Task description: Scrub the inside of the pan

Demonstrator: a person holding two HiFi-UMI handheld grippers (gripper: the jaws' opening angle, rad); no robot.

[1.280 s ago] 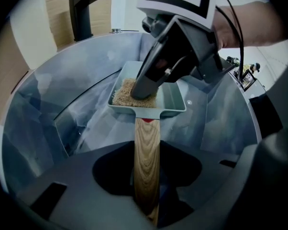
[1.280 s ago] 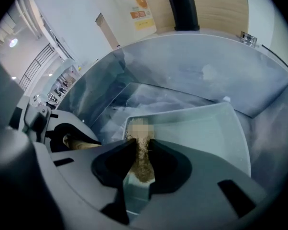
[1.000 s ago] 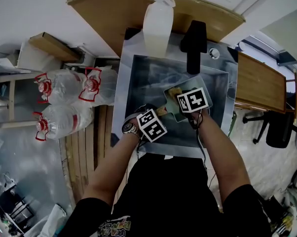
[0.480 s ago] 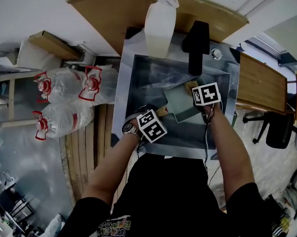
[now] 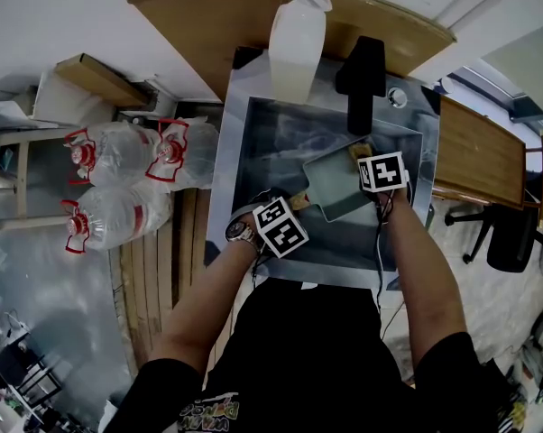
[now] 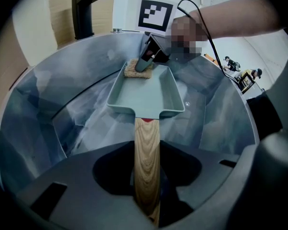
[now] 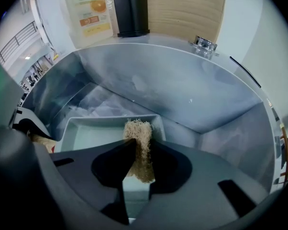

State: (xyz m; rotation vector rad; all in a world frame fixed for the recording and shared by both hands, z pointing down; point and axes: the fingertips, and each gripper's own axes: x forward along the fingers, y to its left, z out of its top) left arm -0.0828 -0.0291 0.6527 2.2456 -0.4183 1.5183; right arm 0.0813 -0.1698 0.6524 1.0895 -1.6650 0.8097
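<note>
A pale green rectangular pan with a wooden handle lies inside the steel sink. My left gripper is shut on that handle and holds the pan out ahead of it. My right gripper is shut on a tan scrub sponge, which rests on the pan's floor at its far corner, against the wall. In the head view the marker cubes hide both sets of jaws.
A black faucet and a translucent soap bottle stand behind the sink on the wooden counter. Large water jugs sit on the floor at the left. A wooden side table stands at the right.
My right gripper has slid the sponge across the pan's inside, from near its middle toward the far right corner. The left gripper and the pan have stayed in place.
</note>
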